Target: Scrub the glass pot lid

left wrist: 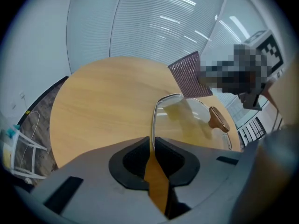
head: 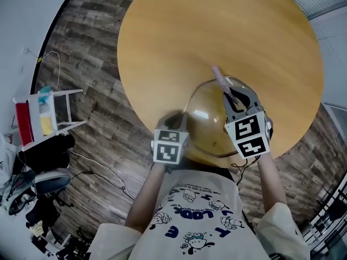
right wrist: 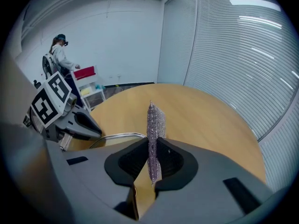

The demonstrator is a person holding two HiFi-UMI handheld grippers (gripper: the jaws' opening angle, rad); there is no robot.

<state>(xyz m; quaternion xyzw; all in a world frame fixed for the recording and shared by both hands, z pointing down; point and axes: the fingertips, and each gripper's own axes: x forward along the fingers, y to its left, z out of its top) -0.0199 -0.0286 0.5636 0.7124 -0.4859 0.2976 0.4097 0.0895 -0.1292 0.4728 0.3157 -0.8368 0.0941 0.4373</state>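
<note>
The glass pot lid (head: 209, 118) with a metal rim and a brown knob (left wrist: 218, 119) is held tilted over the near edge of the round wooden table (head: 217, 31). My left gripper (head: 172, 124) is shut on the lid's rim (left wrist: 153, 125), which runs between its jaws. My right gripper (head: 234, 99) is shut on a purple scrubbing cloth (right wrist: 153, 134) that stands edge-on between its jaws. In the head view the cloth (head: 220, 81) sticks out over the lid's far rim. In the left gripper view the cloth (left wrist: 189, 74) hangs just above the lid.
A white and red shelf cart (head: 40, 112) stands on the wood-plank floor to the left, with bags and cables (head: 38, 183) near it. A person (right wrist: 58, 55) stands by a cart far off in the right gripper view. Window blinds (right wrist: 233, 55) line the wall.
</note>
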